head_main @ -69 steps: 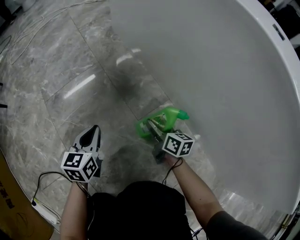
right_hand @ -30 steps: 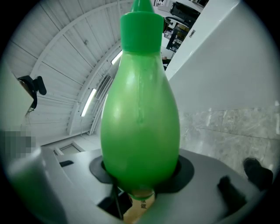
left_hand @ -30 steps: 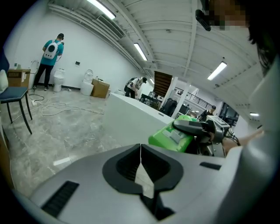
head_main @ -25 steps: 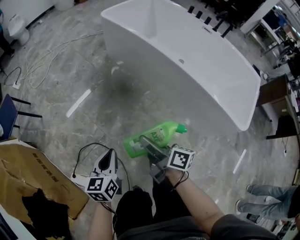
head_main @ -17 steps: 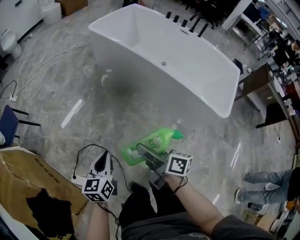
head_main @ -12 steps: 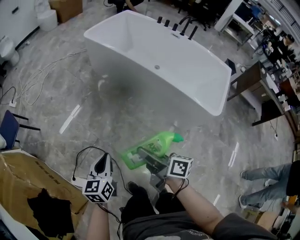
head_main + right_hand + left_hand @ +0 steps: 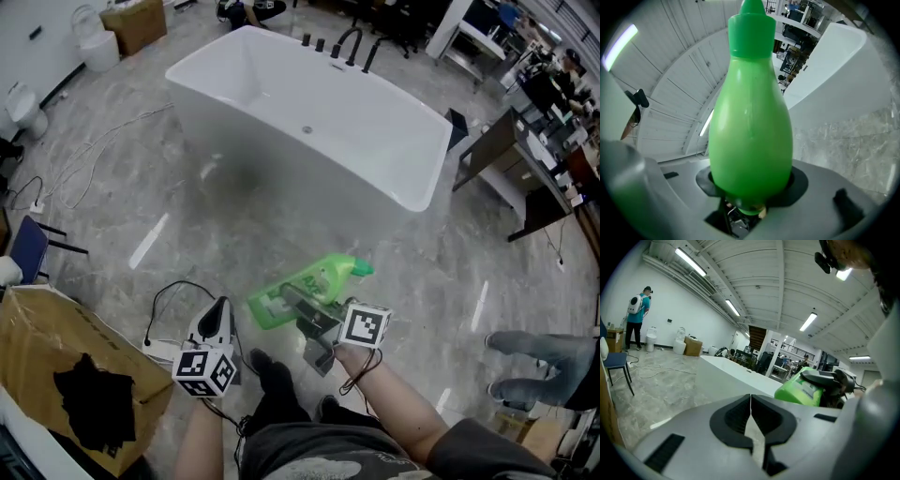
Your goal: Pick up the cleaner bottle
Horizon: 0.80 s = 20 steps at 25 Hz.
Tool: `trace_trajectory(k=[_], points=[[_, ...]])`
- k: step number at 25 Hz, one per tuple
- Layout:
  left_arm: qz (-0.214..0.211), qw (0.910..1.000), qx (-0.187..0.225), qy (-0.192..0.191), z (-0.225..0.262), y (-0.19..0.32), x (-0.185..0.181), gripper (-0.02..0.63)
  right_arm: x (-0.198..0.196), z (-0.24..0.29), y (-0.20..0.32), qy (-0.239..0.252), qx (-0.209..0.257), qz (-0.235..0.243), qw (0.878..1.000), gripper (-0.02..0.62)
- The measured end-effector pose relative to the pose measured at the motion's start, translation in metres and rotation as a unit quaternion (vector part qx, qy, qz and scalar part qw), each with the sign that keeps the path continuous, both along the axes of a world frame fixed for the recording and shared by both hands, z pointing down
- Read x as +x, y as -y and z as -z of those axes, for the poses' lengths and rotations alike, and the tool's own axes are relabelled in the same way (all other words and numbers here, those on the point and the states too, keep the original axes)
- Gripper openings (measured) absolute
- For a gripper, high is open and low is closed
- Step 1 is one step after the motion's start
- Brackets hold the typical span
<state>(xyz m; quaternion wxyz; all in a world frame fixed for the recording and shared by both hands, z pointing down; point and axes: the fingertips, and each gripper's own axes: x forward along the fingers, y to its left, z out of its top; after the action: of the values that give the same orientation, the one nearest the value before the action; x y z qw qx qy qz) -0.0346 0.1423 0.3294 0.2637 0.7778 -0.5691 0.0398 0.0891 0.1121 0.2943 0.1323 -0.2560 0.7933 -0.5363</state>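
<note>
The green cleaner bottle [image 7: 314, 284] hangs tilted in the air above the marble floor, its cap toward the white bathtub [image 7: 281, 112]. My right gripper [image 7: 298, 304] is shut on the bottle's body, one jaw on each side. In the right gripper view the bottle [image 7: 752, 122] fills the centre, cap up, wedged between the jaws. My left gripper [image 7: 221, 311] is held to the left of the bottle, shut and empty. In the left gripper view its jaws [image 7: 751, 404] meet in a thin line, and the bottle [image 7: 801, 389] shows to the right.
A torn cardboard box [image 7: 66, 375] stands at the lower left, with a blue chair [image 7: 28, 246] beside it. Loose cables [image 7: 89, 155] lie on the floor left of the tub. A person's legs [image 7: 544, 361] are at the right, desks [image 7: 492, 150] behind the tub.
Both grippers have risen well above the floor, the right one carrying the bottle. The view has pulled back, so the whole bathtub and more of the room show.
</note>
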Motion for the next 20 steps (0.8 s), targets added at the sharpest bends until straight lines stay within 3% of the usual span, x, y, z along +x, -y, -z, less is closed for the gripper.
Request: trace_trajectory(k=[15, 20], points=[[0.001, 0.9997, 0.022, 0.010, 0.030, -0.141, 0.127, 0.015, 0.139, 0.022, -0.145, 0.026, 0.002, -0.026, 0.999, 0.202], [-0.004, 0.9993, 0.034, 0.014, 0.040, -0.180, 0.154, 0.015, 0.162, 0.026, -0.184, 0.016, 0.008, -0.022, 1.000, 0.202]])
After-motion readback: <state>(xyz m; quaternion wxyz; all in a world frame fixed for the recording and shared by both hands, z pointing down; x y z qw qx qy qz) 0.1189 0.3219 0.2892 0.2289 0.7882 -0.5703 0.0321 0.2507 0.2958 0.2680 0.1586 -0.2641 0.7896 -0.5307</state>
